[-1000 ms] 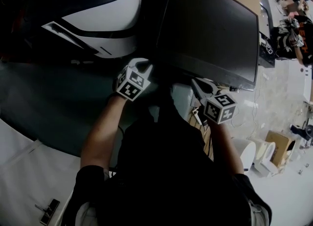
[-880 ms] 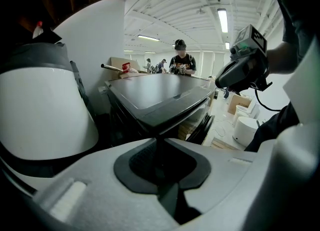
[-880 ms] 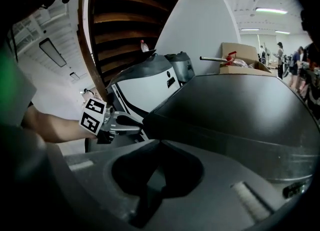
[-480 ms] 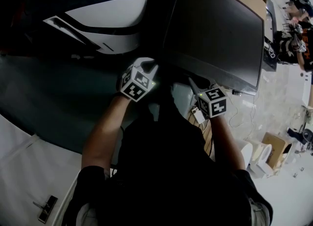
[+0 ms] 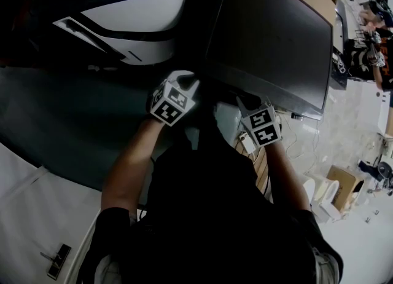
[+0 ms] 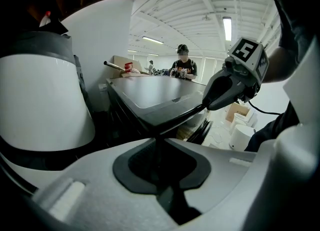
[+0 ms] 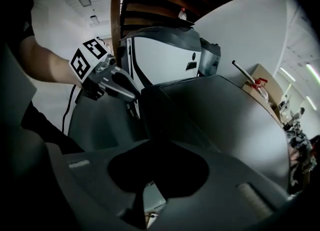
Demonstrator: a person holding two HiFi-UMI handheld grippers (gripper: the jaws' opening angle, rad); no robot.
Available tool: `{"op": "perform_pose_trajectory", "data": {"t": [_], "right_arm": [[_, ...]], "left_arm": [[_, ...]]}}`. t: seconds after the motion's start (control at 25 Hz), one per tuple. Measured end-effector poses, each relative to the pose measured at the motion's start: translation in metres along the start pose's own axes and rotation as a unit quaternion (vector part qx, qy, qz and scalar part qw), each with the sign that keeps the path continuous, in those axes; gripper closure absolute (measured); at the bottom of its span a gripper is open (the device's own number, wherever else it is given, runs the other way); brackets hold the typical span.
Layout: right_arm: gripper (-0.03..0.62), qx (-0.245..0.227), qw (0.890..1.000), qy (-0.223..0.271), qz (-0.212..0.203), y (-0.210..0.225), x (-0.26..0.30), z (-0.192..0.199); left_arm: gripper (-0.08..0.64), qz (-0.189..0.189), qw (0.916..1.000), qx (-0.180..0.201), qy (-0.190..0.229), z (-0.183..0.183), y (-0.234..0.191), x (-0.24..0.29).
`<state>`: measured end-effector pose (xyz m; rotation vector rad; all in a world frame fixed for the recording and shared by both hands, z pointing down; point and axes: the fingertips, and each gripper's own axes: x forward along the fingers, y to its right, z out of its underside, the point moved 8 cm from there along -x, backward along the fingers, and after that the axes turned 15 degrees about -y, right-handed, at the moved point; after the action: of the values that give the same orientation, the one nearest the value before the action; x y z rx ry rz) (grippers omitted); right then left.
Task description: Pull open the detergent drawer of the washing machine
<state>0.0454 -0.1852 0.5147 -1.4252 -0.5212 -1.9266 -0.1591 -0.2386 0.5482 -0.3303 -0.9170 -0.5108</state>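
A dark grey washing machine [image 5: 270, 43] fills the upper right of the head view, and no detergent drawer shows in any frame. My left gripper [image 5: 187, 80] is at the machine's near left corner. In the left gripper view its jaws [image 6: 159, 142] stand almost together, with the thin front lip [image 6: 180, 117] of the machine's top running between them. My right gripper [image 5: 241, 100] is further right along the same edge, its tips [image 6: 206, 106] touching the lip. In the right gripper view its jaws [image 7: 150, 142] stand apart, dark machine corner between them.
A white and black appliance [image 5: 141, 6] stands left of the machine. A cardboard box [image 5: 347, 184] and white tubs [image 5: 319, 193] sit on the floor at the right. A spray bottle [image 7: 257, 82] stands behind the machine. A person [image 6: 183, 65] stands far off.
My right gripper has slid left and down to the machine's near edge and rolled, so its marker cube shows another face. My left gripper has stayed put.
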Motion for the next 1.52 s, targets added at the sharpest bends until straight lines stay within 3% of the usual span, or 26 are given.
{"op": "perform_pose_trajectory", "data": {"t": [0.2,0.64,0.96,1.12,1.52], "right_arm": [[0.528,-0.032,0.999,-0.008,0.02,-0.005,0.001,0.0],[0.528,-0.037,0.999,0.001,0.025,-0.006,0.0,0.003],[0.526,-0.046,0.998,0.001,0.032,-0.01,0.003,0.002],[0.526,-0.06,0.997,-0.004,0.039,-0.013,0.002,0.004],[0.526,-0.051,0.999,0.001,0.012,-0.028,-0.004,0.015]], "left_arm": [[0.515,-0.004,1.0,-0.003,0.004,0.001,0.001,0.0],[0.515,-0.006,0.9999,-0.013,0.005,0.001,0.003,0.0],[0.471,-0.016,0.9998,0.006,-0.006,0.0,-0.002,-0.001],[0.506,-0.011,0.9995,0.028,-0.009,-0.004,0.003,-0.004],[0.506,0.002,0.9996,0.022,-0.017,0.013,0.016,-0.011]]}}
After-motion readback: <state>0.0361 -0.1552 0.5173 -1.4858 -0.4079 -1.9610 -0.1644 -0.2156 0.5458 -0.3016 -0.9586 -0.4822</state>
